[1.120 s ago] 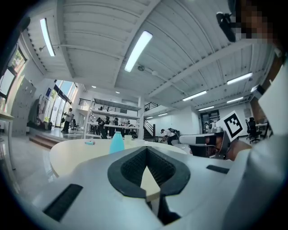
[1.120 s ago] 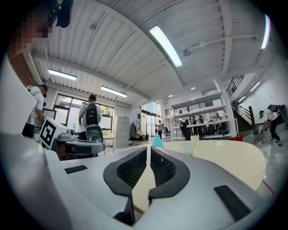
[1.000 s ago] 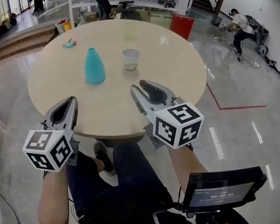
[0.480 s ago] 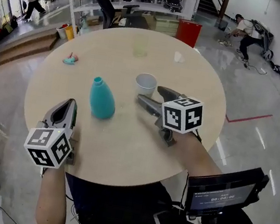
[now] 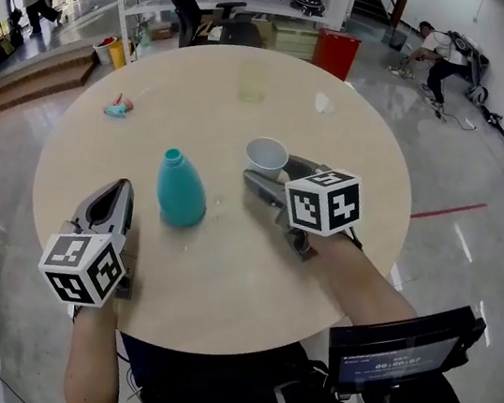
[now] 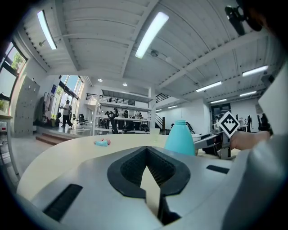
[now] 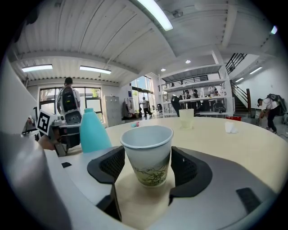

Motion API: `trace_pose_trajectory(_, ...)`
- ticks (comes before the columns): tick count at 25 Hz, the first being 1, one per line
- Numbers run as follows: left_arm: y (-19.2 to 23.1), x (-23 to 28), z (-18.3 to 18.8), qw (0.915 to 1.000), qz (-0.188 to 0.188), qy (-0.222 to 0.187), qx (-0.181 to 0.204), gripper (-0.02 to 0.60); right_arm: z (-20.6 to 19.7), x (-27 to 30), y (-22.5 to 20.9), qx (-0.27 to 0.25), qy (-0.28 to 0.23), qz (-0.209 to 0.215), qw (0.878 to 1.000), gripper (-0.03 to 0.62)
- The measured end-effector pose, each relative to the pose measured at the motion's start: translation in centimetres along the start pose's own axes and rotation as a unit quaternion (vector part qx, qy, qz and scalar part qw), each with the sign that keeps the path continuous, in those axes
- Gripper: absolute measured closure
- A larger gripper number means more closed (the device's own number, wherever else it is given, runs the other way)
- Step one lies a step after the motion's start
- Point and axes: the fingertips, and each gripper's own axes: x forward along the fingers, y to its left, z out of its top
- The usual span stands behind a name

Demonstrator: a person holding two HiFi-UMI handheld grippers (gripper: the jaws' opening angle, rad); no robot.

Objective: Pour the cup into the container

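Now the right tongs (image 5: 274,173) stand spread wide around a white paper cup (image 5: 267,155) printed with green sprigs. Their jaws have just been opening. A gap shows on either side between the dark ribbed pads and the cup's wall, so nothing presses on it. The cup stands upright on the round pale bench (image 5: 221,276), a little right of the middle, with its mouth open to the top. Whether it holds anything I cannot tell.

Left of the cup, and apart from it, stands a teal cone-shaped plastic bottle (image 5: 181,194), upright, narrowing to a small neck at the top.

The left tongs (image 5: 118,194) are pressed together with nothing between them. They sit at the near left part of the bench and point toward its far side. The bottle is ahead of them and to their right, not touching.

Farther back on the bench lie a small pink-and-teal object (image 5: 117,107) near the left edge, a pale translucent cup (image 5: 254,83) near the far edge, and a crumpled white scrap (image 5: 323,103) to its right. Beyond the bench a red bin (image 5: 338,53) stands on the glossy grey floor.
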Motion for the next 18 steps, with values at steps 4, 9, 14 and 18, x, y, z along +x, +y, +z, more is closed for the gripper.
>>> trace_pose_trajectory(4,-0.7,-0.4,0.3,0.9999,-0.009,0.009,0.0,0.591,0.7,-0.8,0.7,0.0,-0.005,0.014,1.0,0.293)
trace_pose_trajectory(9,-0.5,-0.1,-0.2,0.9994,-0.025,0.022,0.0,0.591,2.2,-0.5,2.4,-0.042,-0.006,0.036,0.998,0.298)
trace_pose_trajectory(14,-1.7,0.0,-0.8,0.9977,-0.058,0.033,0.003,0.59,5.8,-0.4,4.8,-0.139,-0.023,0.038,0.989,0.299)
trace_pose_trajectory(18,-2.1,-0.4,-0.3,0.9977,-0.059,0.032,0.004,0.589,8.3,-0.7,6.2,-0.209,-0.028,0.032,0.977,0.299)
